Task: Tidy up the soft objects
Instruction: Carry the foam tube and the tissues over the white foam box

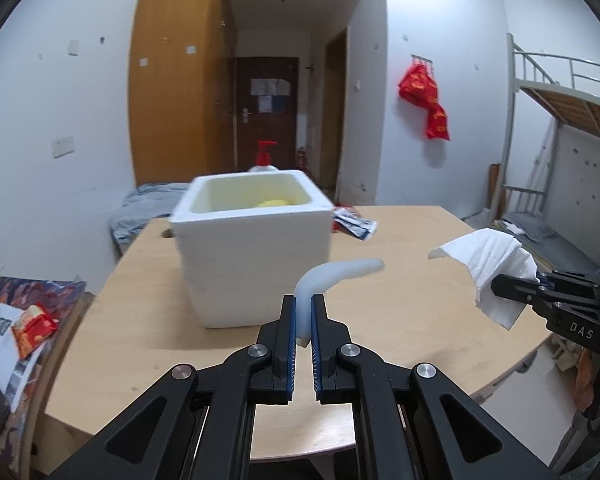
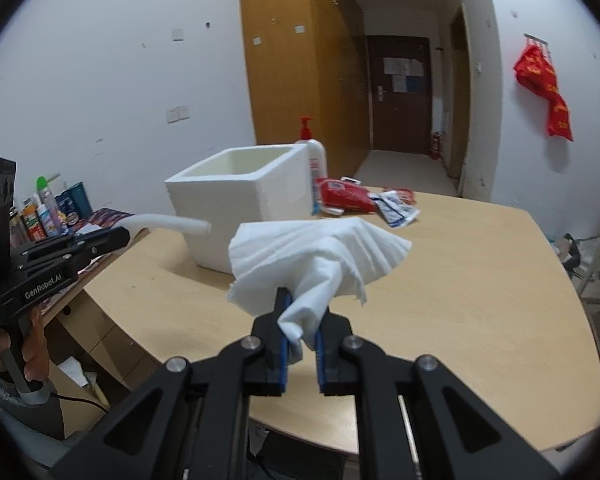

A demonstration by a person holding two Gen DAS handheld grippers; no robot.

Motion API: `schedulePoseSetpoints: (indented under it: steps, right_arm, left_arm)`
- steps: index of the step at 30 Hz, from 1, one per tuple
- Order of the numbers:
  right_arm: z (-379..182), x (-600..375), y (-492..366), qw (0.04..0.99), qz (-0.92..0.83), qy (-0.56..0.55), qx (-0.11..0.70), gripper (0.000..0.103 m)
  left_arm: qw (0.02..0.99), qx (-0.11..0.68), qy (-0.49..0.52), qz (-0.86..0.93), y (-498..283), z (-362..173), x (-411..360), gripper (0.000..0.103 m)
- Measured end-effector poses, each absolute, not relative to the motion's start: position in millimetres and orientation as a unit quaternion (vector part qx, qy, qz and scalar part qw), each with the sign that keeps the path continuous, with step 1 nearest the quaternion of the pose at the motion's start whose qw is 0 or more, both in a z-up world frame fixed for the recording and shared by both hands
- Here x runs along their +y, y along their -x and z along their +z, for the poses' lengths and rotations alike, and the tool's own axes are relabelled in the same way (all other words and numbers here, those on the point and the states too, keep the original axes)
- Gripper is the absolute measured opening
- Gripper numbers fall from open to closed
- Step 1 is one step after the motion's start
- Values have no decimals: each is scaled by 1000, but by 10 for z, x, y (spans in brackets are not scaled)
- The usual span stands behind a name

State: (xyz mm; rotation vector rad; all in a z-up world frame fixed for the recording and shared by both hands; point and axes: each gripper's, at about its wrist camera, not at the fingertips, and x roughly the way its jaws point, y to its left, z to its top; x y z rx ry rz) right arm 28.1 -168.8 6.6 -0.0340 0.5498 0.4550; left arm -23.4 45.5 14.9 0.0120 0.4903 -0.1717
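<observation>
My left gripper (image 1: pixel 304 304) is shut on a pale, soft curved tube (image 1: pixel 332 276) and holds it above the wooden table (image 1: pixel 400 344), just in front of a white foam box (image 1: pixel 252 248). Something yellow (image 1: pixel 274 202) lies inside the box. My right gripper (image 2: pixel 302 312) is shut on a crumpled white tissue (image 2: pixel 320 256) and holds it above the table, to the right of the box (image 2: pixel 244 204). The right gripper and tissue (image 1: pixel 496 272) also show at the right of the left wrist view; the left gripper (image 2: pixel 116 240) with the tube (image 2: pixel 168 222) shows at the left of the right wrist view.
A red-pump lotion bottle (image 2: pixel 314 156) stands behind the box. Red packets (image 2: pixel 344 194) and blue-white sachets (image 2: pixel 396 206) lie at the table's far side. Bottles (image 2: pixel 48 212) stand on a side surface at left. A bunk bed (image 1: pixel 556 120) is at right.
</observation>
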Motion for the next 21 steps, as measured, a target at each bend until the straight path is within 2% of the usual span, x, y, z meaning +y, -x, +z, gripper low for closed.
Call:
schedulePoseSetpoints:
  steps: [21]
  right_arm:
    - [157,-1170,-622,915,295,49,270,13]
  left_arm:
    - [974,225,12,-26,290,289,882,7]
